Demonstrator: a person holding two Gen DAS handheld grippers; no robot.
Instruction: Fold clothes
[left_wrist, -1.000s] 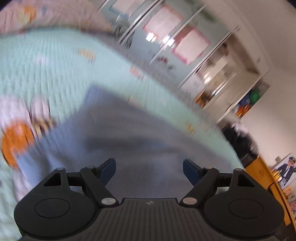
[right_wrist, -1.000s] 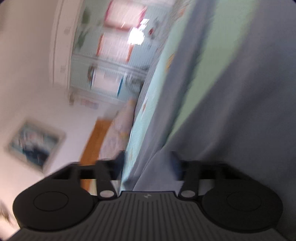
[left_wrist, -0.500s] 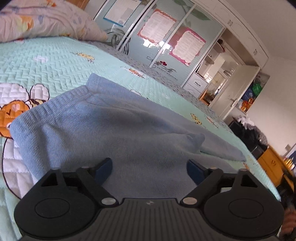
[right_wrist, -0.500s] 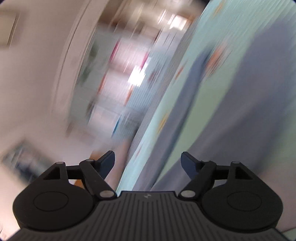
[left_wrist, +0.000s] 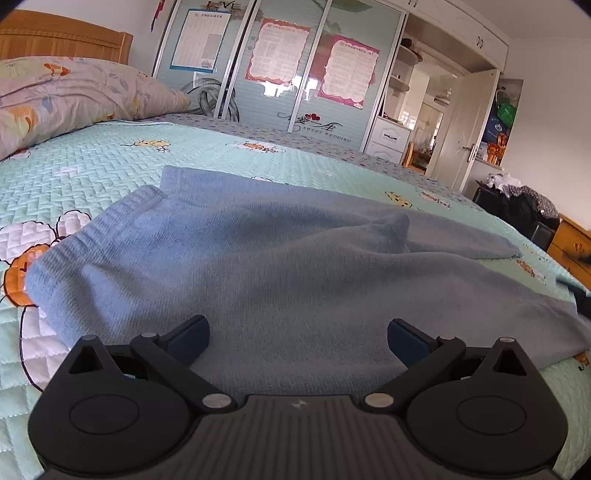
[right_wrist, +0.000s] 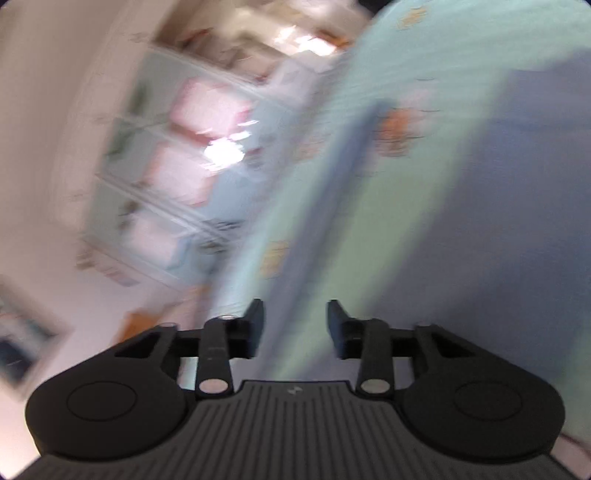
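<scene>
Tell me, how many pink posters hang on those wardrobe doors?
2: one pink poster on the middle door, another on the door to its right. More may be hidden outside the view.

blue garment (left_wrist: 295, 266), quilted bedspread (left_wrist: 110, 162), parted fingers (left_wrist: 190, 338)

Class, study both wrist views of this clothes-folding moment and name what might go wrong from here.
1. The left gripper is open over the blue garment, gripping nothing; closing here on flat cloth may pinch several layers and bunch the fold.
2. The right wrist view is heavily blurred, so the right gripper, its jaws apart with nothing between them, could land off target.
3. A peaked wrinkle may get folded in.
</scene>
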